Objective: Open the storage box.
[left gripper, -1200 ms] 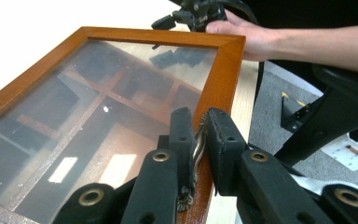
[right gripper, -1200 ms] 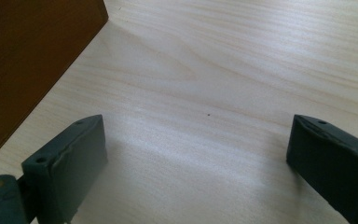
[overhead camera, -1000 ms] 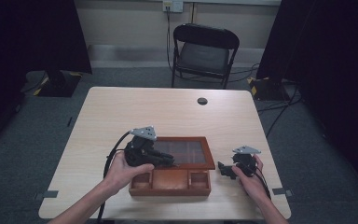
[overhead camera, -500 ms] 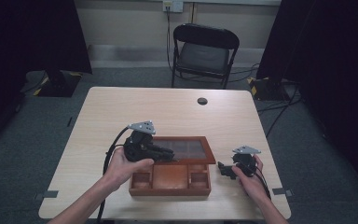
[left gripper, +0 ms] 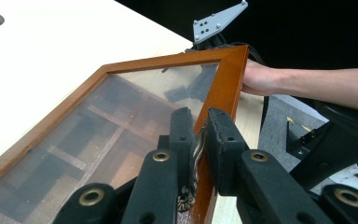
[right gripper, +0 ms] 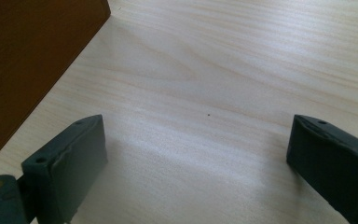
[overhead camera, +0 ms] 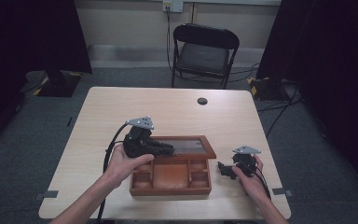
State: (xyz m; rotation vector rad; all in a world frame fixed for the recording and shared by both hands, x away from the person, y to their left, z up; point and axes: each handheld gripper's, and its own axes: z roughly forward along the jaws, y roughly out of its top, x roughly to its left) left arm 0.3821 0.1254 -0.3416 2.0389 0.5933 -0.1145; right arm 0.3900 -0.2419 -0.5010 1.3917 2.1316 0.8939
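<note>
A brown wooden box [overhead camera: 170, 186] with several compartments sits near the table's front edge. Its glass-paned lid [overhead camera: 191, 147] is lifted and tilted back. My left gripper [overhead camera: 168, 150] is shut on the lid's front rail. In the left gripper view its pads [left gripper: 199, 135] pinch the wooden frame [left gripper: 223, 84] just above a brass clasp [left gripper: 193, 163]. My right gripper [overhead camera: 223, 169] rests on the table just right of the box, its jaws open over bare wood [right gripper: 196, 154]. The box's side wall [right gripper: 28, 56] fills that view's left corner.
The light wooden table [overhead camera: 168, 107] has a black round grommet [overhead camera: 202, 101] near its far edge. A black folding chair [overhead camera: 205, 51] stands behind the table. Cables trail on the grey floor at the right.
My left gripper has drawn slightly up and away from the person, swinging the lid a little further open. The right gripper has stayed where it was.
</note>
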